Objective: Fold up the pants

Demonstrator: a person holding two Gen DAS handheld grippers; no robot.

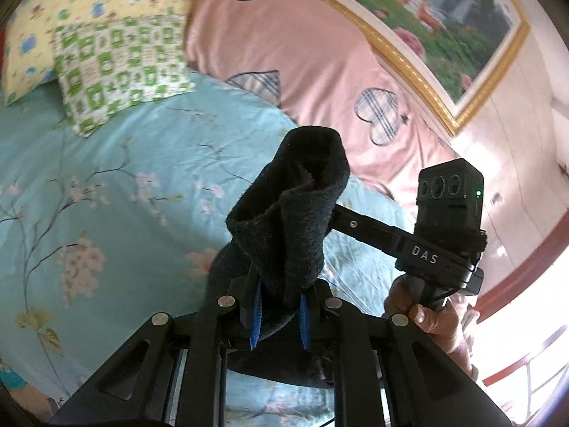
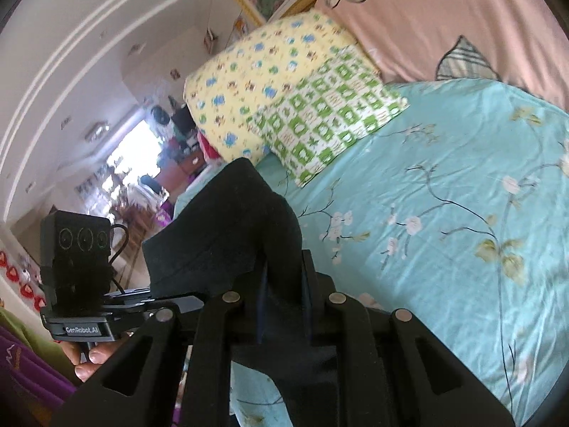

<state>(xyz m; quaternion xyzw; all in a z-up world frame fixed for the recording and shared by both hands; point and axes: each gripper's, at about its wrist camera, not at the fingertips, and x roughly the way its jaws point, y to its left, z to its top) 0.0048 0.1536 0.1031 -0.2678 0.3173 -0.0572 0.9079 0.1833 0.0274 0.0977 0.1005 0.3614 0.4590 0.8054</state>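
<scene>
The black pants [image 1: 295, 210] hang in the air over the bed, bunched up between both tools. My left gripper [image 1: 279, 315] is shut on a thick fold of them, its blue pads [image 1: 256, 316] pressing the cloth. In the left wrist view the other tool [image 1: 444, 227] comes in from the right and its fingers vanish into the same cloth. My right gripper [image 2: 284, 295] is likewise shut on the pants [image 2: 227, 235], which rise in a dark hump above the fingers and hide their tips. The left tool [image 2: 78, 277] shows at the lower left of the right wrist view.
Below lies a light blue flowered bedsheet [image 1: 106, 195]. A green-checked pillow [image 1: 117, 67] and a yellow pillow [image 1: 71, 10] sit at the head of the bed, beside a pink quilt [image 1: 320, 71]. A framed picture [image 1: 444, 17] hangs on the wall. A hand [image 1: 434, 320] grips the right tool.
</scene>
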